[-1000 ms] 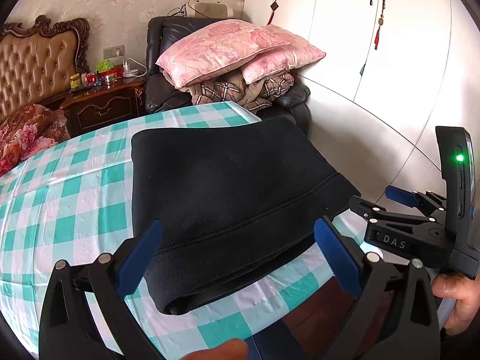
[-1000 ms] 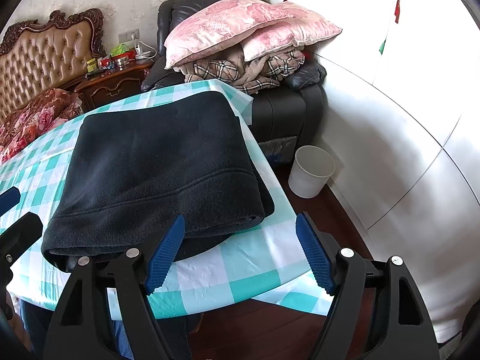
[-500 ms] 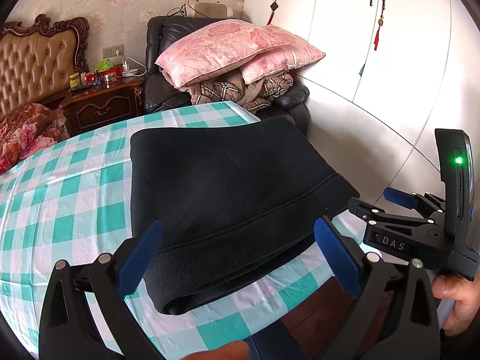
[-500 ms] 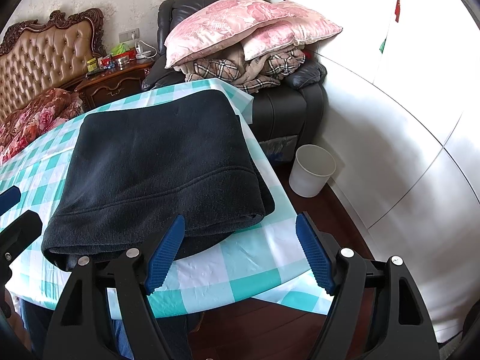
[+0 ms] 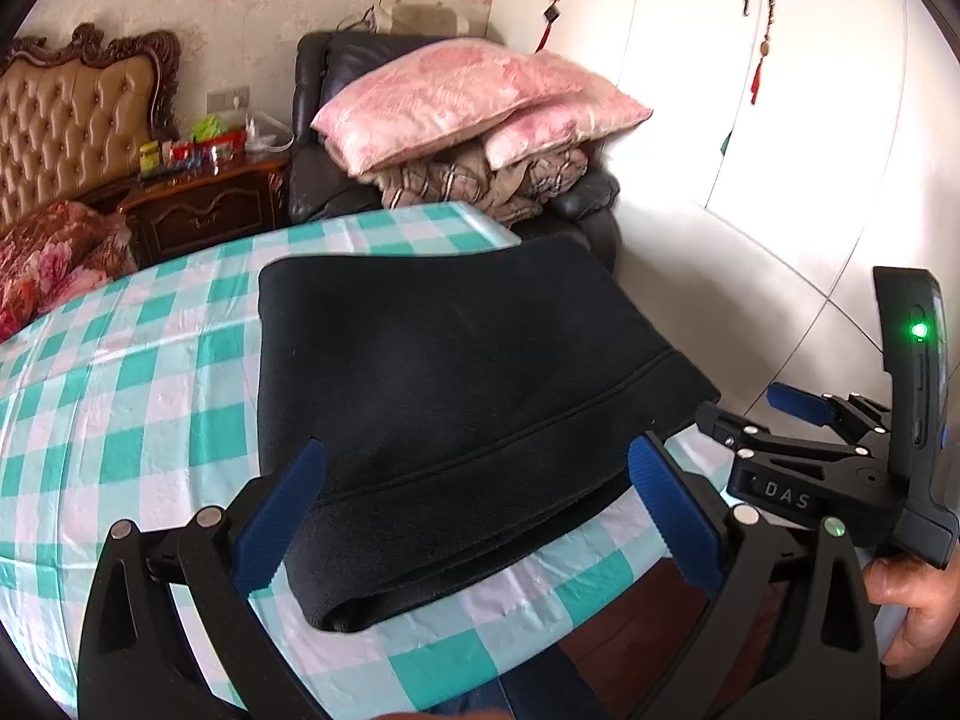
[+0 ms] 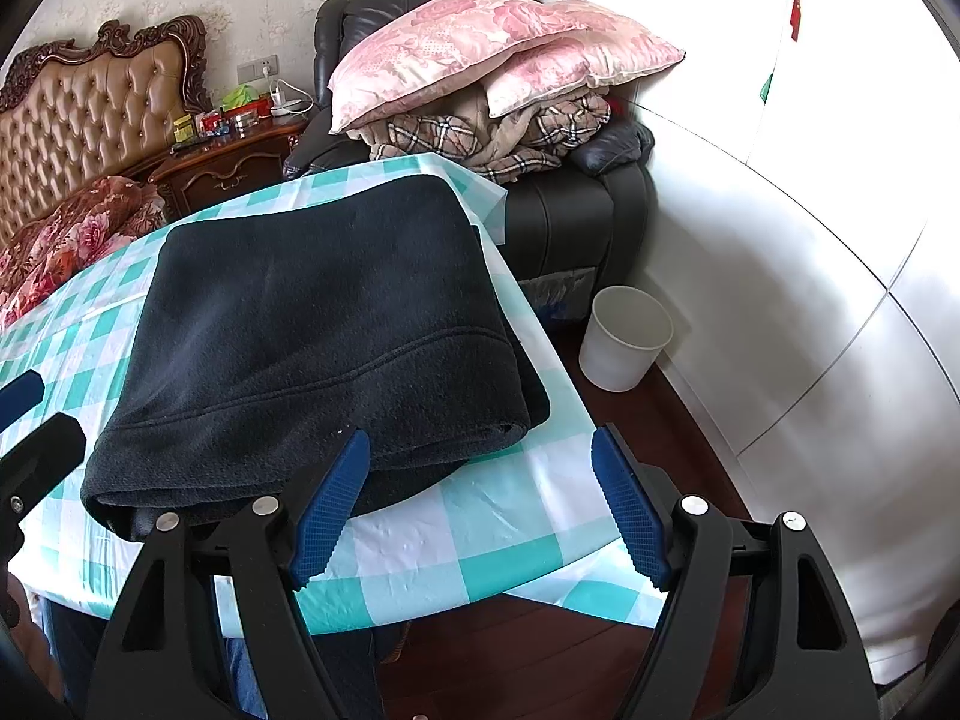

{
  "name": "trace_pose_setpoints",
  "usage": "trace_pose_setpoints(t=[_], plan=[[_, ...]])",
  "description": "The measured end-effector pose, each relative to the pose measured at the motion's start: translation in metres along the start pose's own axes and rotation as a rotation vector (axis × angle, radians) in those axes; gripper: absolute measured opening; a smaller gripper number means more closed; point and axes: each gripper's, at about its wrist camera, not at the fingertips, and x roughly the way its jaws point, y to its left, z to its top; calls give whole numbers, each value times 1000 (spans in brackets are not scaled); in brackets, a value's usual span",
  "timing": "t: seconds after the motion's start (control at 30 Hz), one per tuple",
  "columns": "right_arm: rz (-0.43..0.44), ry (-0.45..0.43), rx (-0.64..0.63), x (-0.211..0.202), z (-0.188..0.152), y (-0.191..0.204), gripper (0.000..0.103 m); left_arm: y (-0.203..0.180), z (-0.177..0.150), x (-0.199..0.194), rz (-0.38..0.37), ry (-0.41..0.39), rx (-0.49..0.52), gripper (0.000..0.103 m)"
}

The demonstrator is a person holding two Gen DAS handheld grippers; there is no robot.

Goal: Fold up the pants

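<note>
The black fleece pants (image 5: 456,396) lie folded into a thick rectangle on the teal-and-white checked tablecloth (image 5: 120,420), near its right edge; they also show in the right wrist view (image 6: 318,330). My left gripper (image 5: 474,510) is open and empty, held just short of the near folded edge. My right gripper (image 6: 480,504) is open and empty over the table's near right corner; it also shows in the left wrist view (image 5: 780,414). Neither gripper touches the pants.
A black armchair (image 6: 576,210) piled with pink pillows (image 6: 480,54) and plaid blankets stands behind the table. A white bin (image 6: 624,336) sits on the floor at the right by white wardrobe doors (image 5: 750,90). A bedside cabinet (image 5: 204,204) and tufted headboard (image 5: 66,120) are at the left.
None apart from a slight shift of the left wrist view; both grippers stay open and the pants lie still.
</note>
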Motion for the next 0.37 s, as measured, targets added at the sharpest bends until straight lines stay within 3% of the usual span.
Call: trace_pose_setpoints(t=[0.17, 0.23, 0.3, 0.37], plan=[[0, 9, 17, 2, -4, -1, 75, 2, 4, 0, -75, 6, 7, 101], [6, 3, 37, 6, -2, -4, 79, 17, 2, -10, -70, 4, -2, 101], [10, -10, 65, 8, -2, -7, 82, 48, -7, -30, 14, -36, -45, 101], [9, -27, 111, 12, -4, -12, 83, 115, -30, -72, 215, -118, -192, 101]])
